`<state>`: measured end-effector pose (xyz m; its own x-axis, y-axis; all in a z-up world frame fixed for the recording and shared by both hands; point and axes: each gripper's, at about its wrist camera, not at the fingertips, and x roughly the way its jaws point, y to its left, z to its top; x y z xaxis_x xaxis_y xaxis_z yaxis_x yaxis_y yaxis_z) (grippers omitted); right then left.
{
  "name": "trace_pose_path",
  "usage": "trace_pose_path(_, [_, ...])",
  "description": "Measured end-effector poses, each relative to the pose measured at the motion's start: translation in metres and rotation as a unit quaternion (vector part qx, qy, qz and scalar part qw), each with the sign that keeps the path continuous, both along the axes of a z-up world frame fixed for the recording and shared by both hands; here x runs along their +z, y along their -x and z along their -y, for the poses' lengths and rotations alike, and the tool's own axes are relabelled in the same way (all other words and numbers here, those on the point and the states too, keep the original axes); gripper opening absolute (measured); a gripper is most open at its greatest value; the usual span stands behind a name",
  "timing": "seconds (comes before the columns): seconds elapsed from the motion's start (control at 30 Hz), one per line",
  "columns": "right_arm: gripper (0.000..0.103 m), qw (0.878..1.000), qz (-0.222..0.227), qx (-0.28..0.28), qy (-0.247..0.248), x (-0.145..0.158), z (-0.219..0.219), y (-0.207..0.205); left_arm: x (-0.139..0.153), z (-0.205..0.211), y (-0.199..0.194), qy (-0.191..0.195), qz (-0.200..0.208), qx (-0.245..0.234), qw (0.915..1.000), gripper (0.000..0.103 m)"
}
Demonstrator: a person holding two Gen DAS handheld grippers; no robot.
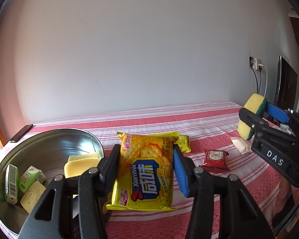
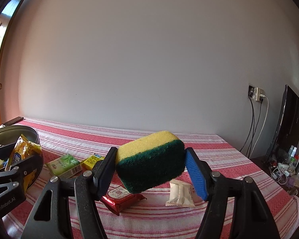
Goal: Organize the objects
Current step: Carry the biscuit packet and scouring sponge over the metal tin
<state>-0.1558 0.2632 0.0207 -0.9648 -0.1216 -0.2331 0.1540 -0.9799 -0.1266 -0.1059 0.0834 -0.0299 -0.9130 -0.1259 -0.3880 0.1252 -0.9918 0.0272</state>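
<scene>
Left tongs (image 1: 146, 171) are closed on a light, crushable cracker packet (image 1: 147, 171); right tongs (image 2: 151, 169) squeeze a soft sponge (image 2: 150, 160) at its ends

Colours here: the desk cloth (image 2: 219, 159) is red-pink with white stripes, the cracker pack (image 1: 147, 169) is yellow with a blue banner, and the sponge (image 2: 149, 159) is yellow over dark green. There's a shiny red packet (image 2: 121, 199), a cream-white sachet (image 2: 180, 194), a silver metal tin (image 1: 49, 147), and what looks like a light-green box (image 2: 64, 164), though it's a bit small to be sure.
</scene>
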Motion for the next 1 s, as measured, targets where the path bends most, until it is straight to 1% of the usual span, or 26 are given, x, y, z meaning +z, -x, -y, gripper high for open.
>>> trace_pose_path(0.23, [0.069, 0.999, -0.019, 0.041, -0.012, 0.018, 0.032, -0.012, 0.013, 0.027, -0.017, -0.024, -0.020, 0.015, 0.9994, 0.050])
trace_pose_path(0.43, [0.069, 0.996, -0.021, 0.083, -0.022, 0.025, 0.067, -0.013, 0.018, 0.061, -0.032, -0.050, -0.026, 0.032, 0.9979, 0.050])
trace_pose_path(0.63, [0.069, 0.991, -0.011, 0.130, -0.027, 0.026, 0.101, -0.014, 0.018, 0.094, -0.042, -0.061, -0.026, 0.062, 0.9959, 0.050])
trace_pose_path(1.0, [0.069, 0.979, 0.008, 0.202, -0.035, 0.031, 0.161, -0.014, 0.020, 0.140, -0.053, -0.061, -0.024, 0.112, 0.9916, 0.050])
